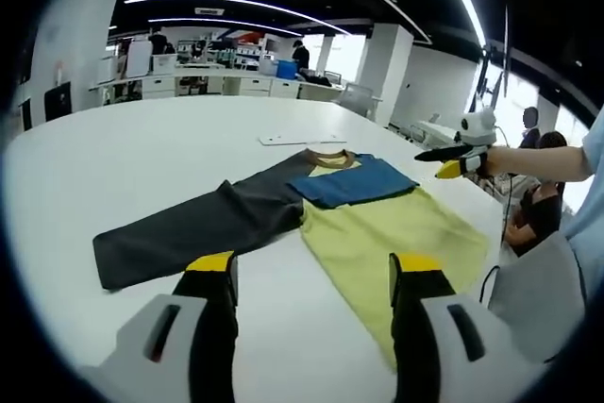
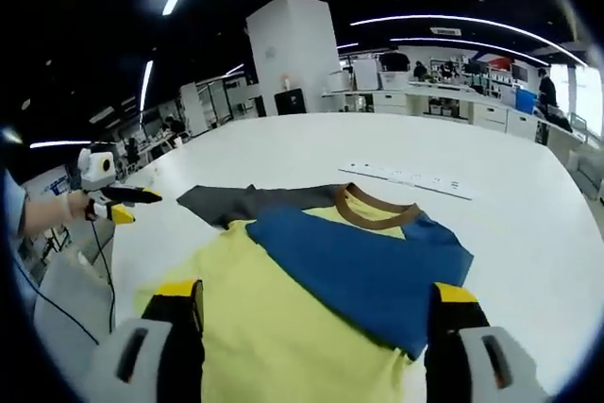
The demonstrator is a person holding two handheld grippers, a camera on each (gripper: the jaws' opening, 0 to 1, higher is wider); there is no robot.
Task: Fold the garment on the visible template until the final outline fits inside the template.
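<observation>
A shirt lies flat on the white table (image 1: 123,167). It has a yellow body (image 1: 387,233), a blue upper part (image 1: 354,181), a brown collar (image 1: 330,156) and a long dark grey sleeve (image 1: 198,228) stretched out to the left. My left gripper (image 1: 312,276) hovers open just short of the sleeve and the yellow hem, with nothing between its jaws. My right gripper (image 2: 316,299) is open over the yellow body (image 2: 274,327) and blue part (image 2: 368,266), also holding nothing. Each gripper shows in the other view, held by a hand: right gripper (image 1: 453,159), left gripper (image 2: 118,203).
A long white strip (image 1: 302,139) lies on the table beyond the collar. A grey chair (image 1: 538,290) and a dangling cable (image 1: 493,280) sit at the table's right edge, with seated people (image 1: 543,200) behind. Office desks (image 1: 217,82) line the far wall.
</observation>
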